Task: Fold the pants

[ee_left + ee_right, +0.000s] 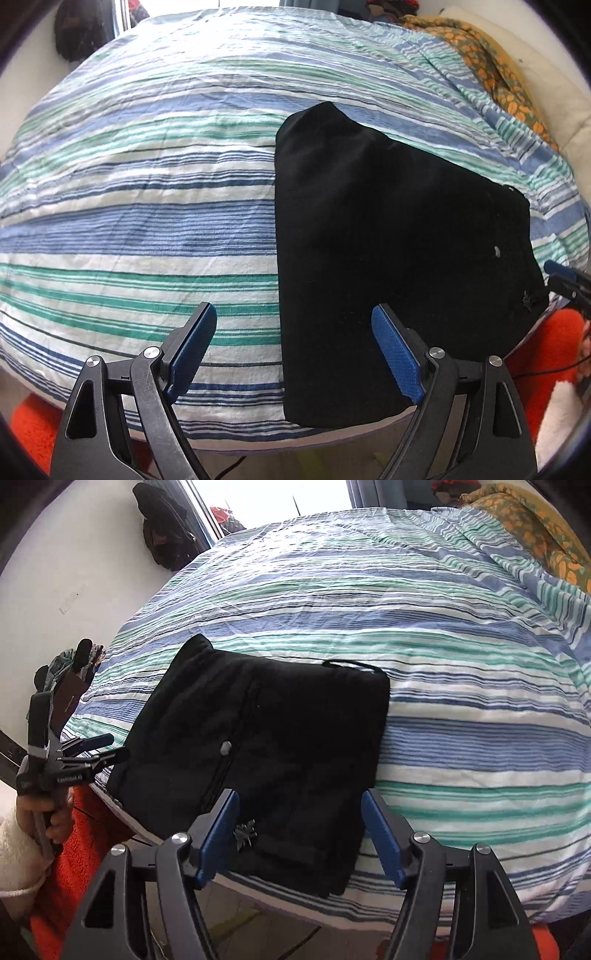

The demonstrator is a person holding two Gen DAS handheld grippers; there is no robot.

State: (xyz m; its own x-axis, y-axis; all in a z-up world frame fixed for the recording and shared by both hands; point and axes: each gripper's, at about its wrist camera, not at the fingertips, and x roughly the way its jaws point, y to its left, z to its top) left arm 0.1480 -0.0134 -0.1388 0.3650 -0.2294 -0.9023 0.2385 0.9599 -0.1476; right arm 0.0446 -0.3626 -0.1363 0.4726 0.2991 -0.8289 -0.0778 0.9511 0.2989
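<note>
The black pants (255, 760) lie as one compact, roughly rectangular bundle at the near edge of the bed, on the striped bedspread (461, 709), with one corner reaching right to the edge of the mattress; the flat, layered shape suggests the folding is largely done, which would explain why neither tool is touching the cloth. There is one garment only, and on it I count one small pale button or rivet (225, 746) and one little silvery leaf-shaped emblem (244, 833) near the close hem, plus a loop of cord (347, 663) poking out at the far edge. The right gripper (301, 834) hovers just above the near hem with its two blue-padded jaws spread wide and holding nothing, seemingly placed to press or tidy the bundle. The left gripper (295, 354) is likewise wide apart and empty, one finger over bare bedspread and the other over the pants' edge; from the right camera it shows off to the side, held by the person's hand (44, 812). Two grippers, four blue pads. Farther off sit an orange-flowered blanket (535, 528) and one dark bag (162, 531) by the wall.
</note>
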